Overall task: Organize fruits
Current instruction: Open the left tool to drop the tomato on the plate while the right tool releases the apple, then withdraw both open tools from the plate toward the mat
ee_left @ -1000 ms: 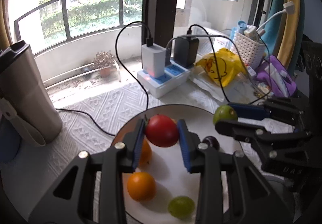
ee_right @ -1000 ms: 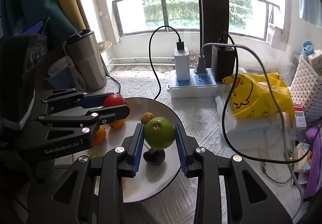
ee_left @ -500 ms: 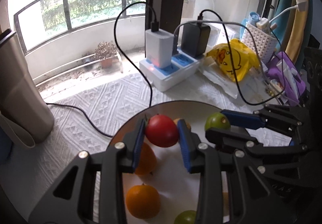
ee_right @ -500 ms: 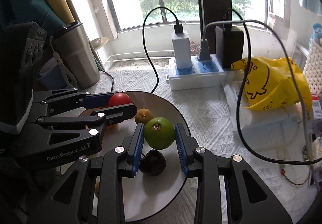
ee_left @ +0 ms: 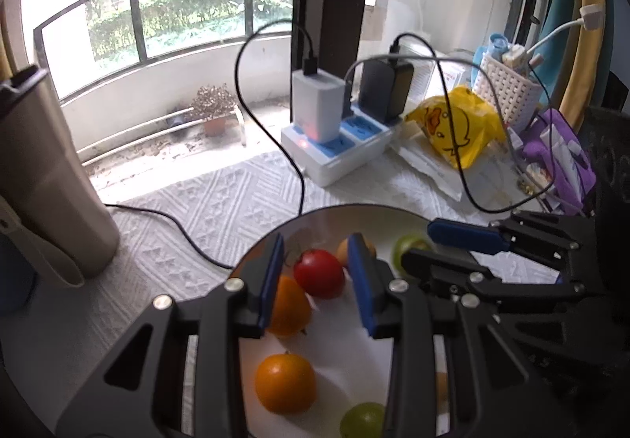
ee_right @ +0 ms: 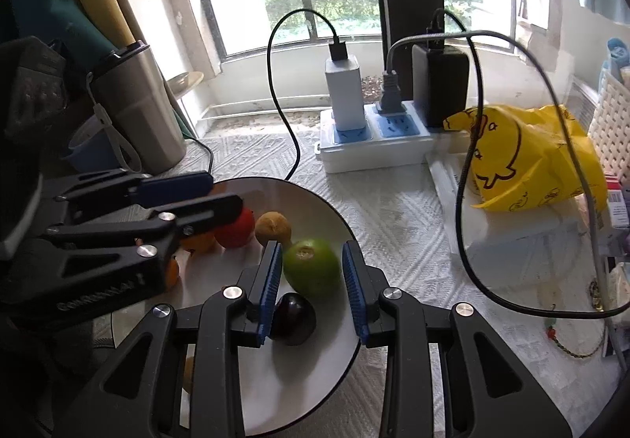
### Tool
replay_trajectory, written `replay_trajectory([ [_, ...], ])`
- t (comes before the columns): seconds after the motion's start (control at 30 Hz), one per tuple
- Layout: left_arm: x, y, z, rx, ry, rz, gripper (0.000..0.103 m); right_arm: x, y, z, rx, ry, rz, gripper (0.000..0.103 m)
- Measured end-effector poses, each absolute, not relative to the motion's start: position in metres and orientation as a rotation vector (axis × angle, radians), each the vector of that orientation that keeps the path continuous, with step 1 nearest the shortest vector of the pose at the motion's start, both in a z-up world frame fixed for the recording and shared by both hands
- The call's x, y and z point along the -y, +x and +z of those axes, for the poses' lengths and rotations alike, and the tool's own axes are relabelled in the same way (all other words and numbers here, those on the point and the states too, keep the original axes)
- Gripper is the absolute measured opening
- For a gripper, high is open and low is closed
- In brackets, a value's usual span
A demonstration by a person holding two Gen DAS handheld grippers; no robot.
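A white plate point(ee_left: 354, 343) point(ee_right: 315, 209) holds the fruit. My left gripper point(ee_left: 315, 272) is open, and the red tomato point(ee_left: 319, 272) point(ee_right: 236, 229) lies on the plate between its blue pads, next to an orange point(ee_left: 289, 306). Another orange point(ee_left: 285, 383) and a green grape point(ee_left: 362, 420) lie nearer. My right gripper point(ee_right: 311, 272) is open around a green lime point(ee_right: 311, 266) point(ee_left: 407, 247) that rests on the plate. A dark plum point(ee_right: 293, 318) lies beneath the right gripper, and a small brown fruit point(ee_right: 273, 227) sits behind the lime.
A steel tumbler point(ee_left: 43, 182) point(ee_right: 138, 107) stands left. A white power strip point(ee_left: 334, 146) point(ee_right: 374, 142) with chargers and looping black cables sits behind the plate. A yellow bag point(ee_right: 523, 158), white basket point(ee_left: 508, 91) and purple pouch point(ee_left: 559, 158) crowd the right.
Both grippers lowered toward the plate and opened. The tomato and the lime were let go and now rest on the plate.
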State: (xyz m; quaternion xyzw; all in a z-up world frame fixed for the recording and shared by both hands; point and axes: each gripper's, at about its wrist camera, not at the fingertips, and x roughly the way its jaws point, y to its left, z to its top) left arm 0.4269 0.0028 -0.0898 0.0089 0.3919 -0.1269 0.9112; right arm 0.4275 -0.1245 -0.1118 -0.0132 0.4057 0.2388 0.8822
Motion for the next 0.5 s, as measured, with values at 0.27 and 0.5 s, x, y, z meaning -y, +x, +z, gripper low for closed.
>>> replay_trajectory([
  [0.27,-0.007,0.403,-0.068,-0.768,0.015,-0.234,0.043,0.135,0.413,-0.087,-0.795,-0.025,0.471,0.038],
  [0.5,-0.010,0.380,-0.048,-0.730,0.009,-0.222,0.043,0.140,0.391,-0.065,-0.754,-0.027,0.469,0.038],
])
